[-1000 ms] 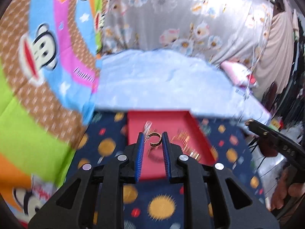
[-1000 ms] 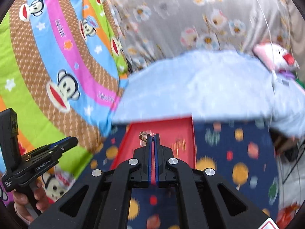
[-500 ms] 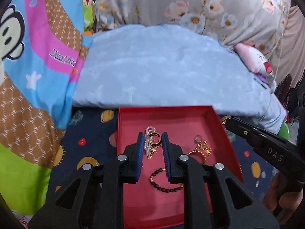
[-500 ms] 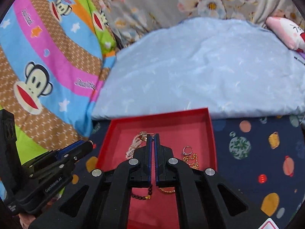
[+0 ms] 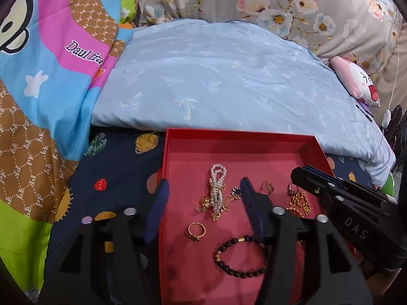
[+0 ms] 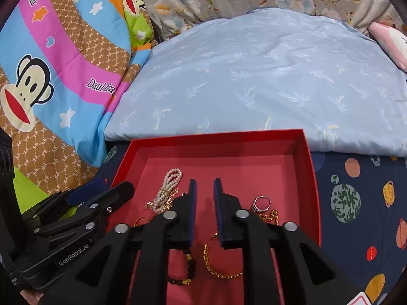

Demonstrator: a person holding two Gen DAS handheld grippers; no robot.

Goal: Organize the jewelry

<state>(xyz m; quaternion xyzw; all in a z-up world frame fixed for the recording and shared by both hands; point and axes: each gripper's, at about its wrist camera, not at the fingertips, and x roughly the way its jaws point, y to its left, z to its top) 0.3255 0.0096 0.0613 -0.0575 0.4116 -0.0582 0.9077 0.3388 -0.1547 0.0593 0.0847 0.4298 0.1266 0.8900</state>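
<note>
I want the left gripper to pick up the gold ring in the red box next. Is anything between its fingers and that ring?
Nothing visible does. The gold ring lies alone on the red box floor, under the open left gripper; the pearl strand lies farther back, the black bead bracelet nearer.

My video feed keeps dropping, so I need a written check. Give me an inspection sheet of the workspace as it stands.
Surface: dark planet-print sheet on a bed.
Job's things: red tray holding pearl strand, gold ring, black bead bracelet, gold bangle, silver ring and gold chain.
Clutter: nothing seen on the sheet beside the tray.
Grippers: left gripper jaws wide apart above the tray, empty; right gripper jaws apart, empty.
Cables: thin white cord at the far right edge.
Surroundings: light blue pillow, monkey-print blanket, floral fabric, pink plush.
</note>
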